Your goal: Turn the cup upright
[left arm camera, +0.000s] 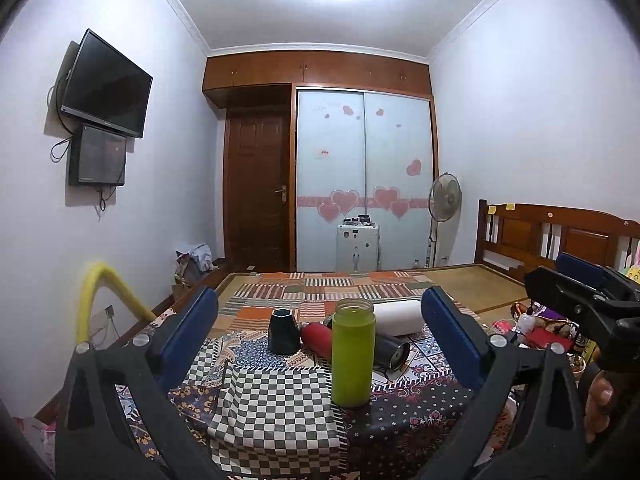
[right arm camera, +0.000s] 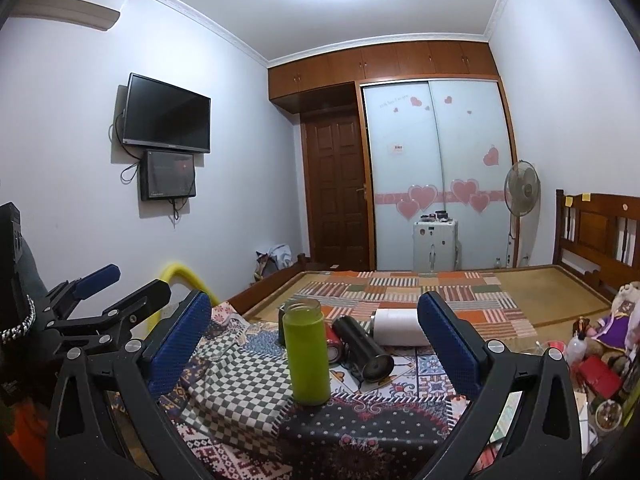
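A green cup with a clear glass rim stands upright on the patterned cloth; it also shows in the right wrist view. Behind it a black cup lies on its side, its mouth facing me. A red cup lies beside it. A dark green cup stands behind at left. My left gripper is open and empty, short of the cups. My right gripper is open and empty too, also short of them.
A white paper roll lies behind the cups. Toys and bottles clutter the right side of the bed. A wooden headboard stands at right. A yellow rail rises at left. A suitcase and fan stand by the wardrobe.
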